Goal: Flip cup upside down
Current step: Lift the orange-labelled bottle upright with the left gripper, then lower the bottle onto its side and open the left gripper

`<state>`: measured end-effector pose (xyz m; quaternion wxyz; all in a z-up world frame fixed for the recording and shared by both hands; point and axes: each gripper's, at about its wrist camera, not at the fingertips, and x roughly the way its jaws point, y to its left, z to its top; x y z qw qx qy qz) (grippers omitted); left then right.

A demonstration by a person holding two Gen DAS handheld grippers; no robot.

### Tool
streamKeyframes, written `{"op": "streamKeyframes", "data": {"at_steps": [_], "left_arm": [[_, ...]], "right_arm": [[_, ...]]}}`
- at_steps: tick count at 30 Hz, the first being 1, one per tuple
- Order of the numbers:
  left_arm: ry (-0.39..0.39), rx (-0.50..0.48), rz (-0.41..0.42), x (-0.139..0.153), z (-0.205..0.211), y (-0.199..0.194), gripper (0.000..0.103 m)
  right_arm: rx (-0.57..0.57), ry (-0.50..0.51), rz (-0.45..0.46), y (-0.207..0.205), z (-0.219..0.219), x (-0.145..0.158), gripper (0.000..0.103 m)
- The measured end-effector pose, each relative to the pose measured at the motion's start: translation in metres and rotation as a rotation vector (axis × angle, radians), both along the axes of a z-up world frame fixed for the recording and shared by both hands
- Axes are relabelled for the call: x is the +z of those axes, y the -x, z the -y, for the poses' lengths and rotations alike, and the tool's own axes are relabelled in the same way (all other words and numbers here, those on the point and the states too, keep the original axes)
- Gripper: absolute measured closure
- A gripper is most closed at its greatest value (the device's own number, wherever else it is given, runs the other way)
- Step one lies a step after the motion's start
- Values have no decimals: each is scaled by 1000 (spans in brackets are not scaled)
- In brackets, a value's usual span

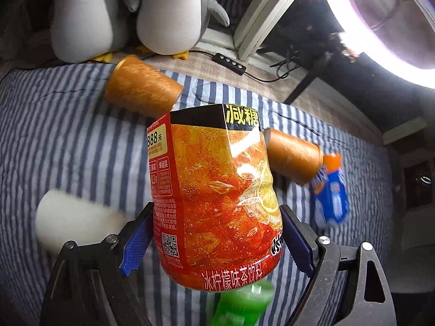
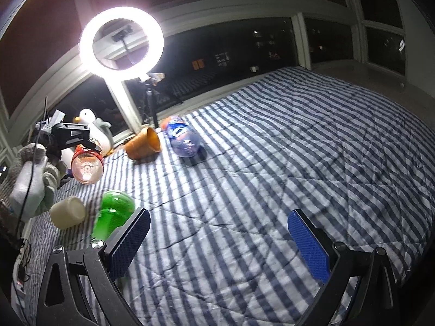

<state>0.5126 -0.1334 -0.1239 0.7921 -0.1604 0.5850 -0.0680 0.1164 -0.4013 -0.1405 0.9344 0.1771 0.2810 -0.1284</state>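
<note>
Up off the bed, the left claw pinched the cup, a crinkled, light, soft-walled thing best gripped low on its sides. Its mouth was hidden in the left view. Further right, the right claw hung spread, empty.

I see the cut-off orange-red iced-tea bottle cup held aloft sideways, plastic label creased, above the bedspread.

place: home bedroom | evidence: striped quilt on bed, plush duck, night window
</note>
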Motion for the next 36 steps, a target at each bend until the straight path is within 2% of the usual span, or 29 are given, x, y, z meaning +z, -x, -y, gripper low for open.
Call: {"op": "streamKeyframes", "data": {"at_steps": [5,9,15,21,29,36], "left_arm": [[20,-19,28,17,-25,54,14],[43,-13,33,23,-53,115,14],[56,-4,19,4,-79,192,14],[81,0,-31,-22,-88,249,14],[86,14,-69,-43,-95,286,14],[69,5,-94,-55,-87,287,13]], "right_arm": [[46,17,41,8,-25,5,3],[87,30,70,20,-48,9,3],[148,63,101,45,-82,15,3],[195,92,114,71,-108,13,3],[238,129,113,91,-130,11,3],[244,143,111,103,-136,8,3]]}}
